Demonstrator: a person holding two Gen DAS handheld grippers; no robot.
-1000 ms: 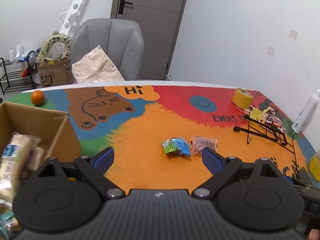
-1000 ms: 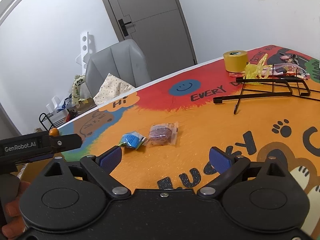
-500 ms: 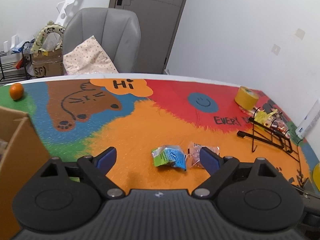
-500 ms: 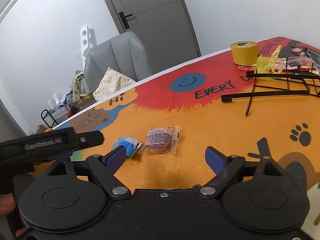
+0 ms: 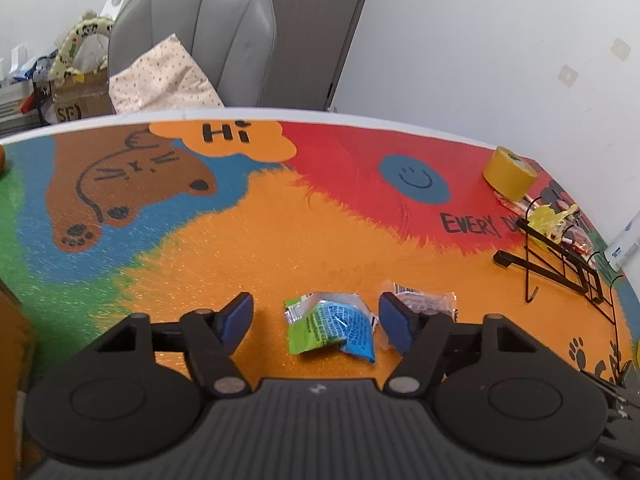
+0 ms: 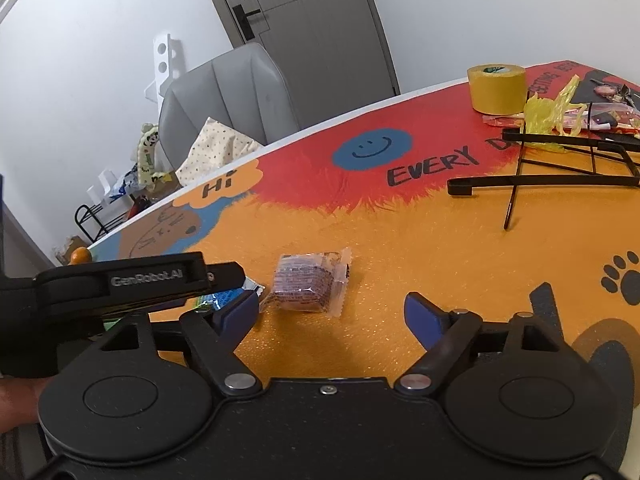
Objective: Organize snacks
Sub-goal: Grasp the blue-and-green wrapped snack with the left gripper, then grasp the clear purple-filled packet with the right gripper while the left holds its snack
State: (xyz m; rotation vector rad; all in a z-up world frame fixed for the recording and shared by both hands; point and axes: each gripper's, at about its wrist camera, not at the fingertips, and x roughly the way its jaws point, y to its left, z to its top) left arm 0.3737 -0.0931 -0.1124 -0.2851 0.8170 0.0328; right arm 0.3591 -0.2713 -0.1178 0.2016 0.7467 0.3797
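The green-and-blue snack packet (image 5: 330, 326) is seen lying on the orange part of the tabletop (image 5: 280, 248), between the blue pads of the left gripper (image 5: 316, 318); its jaws are closing but not yet touching the wrapper; the clear-wrapped pink snack (image 6: 308, 282) lies just right of it (partly hidden behind the left gripper's right pad); the right gripper (image 6: 332, 314) is held near it, jaws spread and narrowing, nothing pinched; a yellow tape roll (image 6: 497, 89) and black wire rack (image 6: 560, 168) lie far right.
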